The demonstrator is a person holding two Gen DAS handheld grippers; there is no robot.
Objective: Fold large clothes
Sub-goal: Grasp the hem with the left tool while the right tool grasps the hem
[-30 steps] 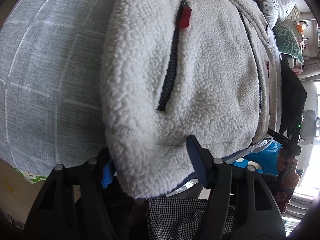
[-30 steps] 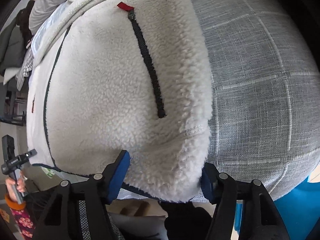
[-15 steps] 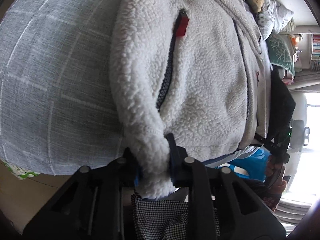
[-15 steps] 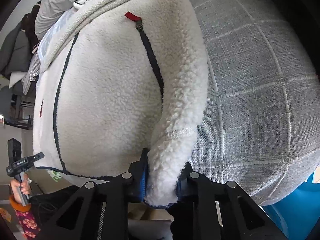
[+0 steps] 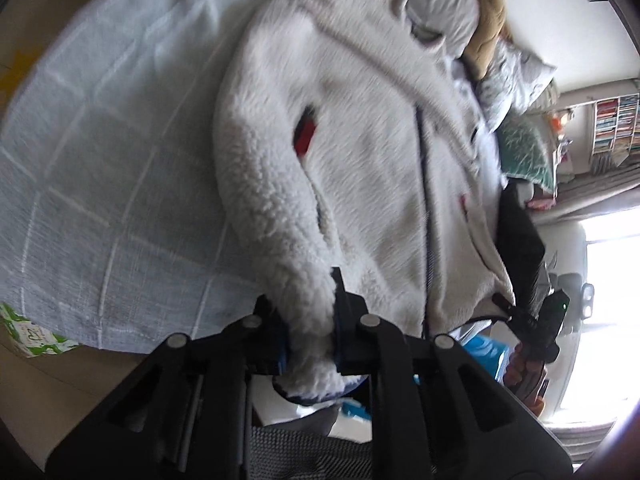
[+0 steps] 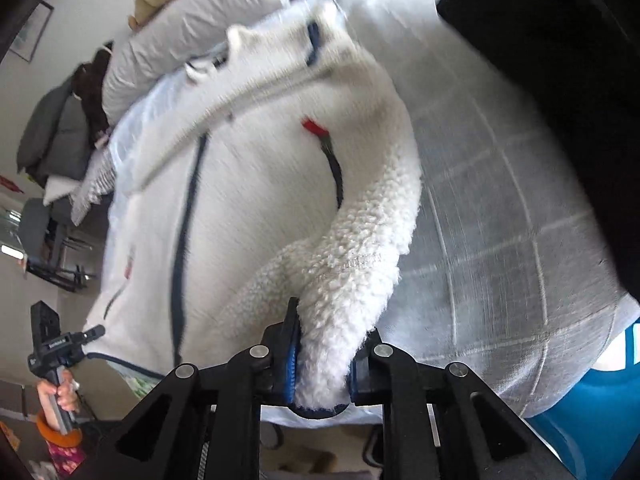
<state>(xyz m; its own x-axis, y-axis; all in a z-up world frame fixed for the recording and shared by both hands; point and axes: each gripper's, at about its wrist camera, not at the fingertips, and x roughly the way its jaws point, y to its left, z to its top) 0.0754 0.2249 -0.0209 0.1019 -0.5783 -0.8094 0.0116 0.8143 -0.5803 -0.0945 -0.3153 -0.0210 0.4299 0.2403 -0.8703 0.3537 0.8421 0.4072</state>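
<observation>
My left gripper (image 5: pixel 310 334) jaws closing, pinching the hem corner of the white fleece jacket (image 5: pixel 360 168). Jacket lies on grey checked bedspread (image 5: pixel 100 184); red zipper pull (image 5: pixel 304 136) shows.

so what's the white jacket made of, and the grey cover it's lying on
Jacket: looks like sherpa-style pile fleece, matte and nubbly; the curly tufts show clearly on the hem bunched in each claw, left and right, whose jaws are closing on it. Cover: seems a woven, linen-like cloth, matte grey with slubby threads and pale grid lines; the exact fibre is unclear.
</observation>
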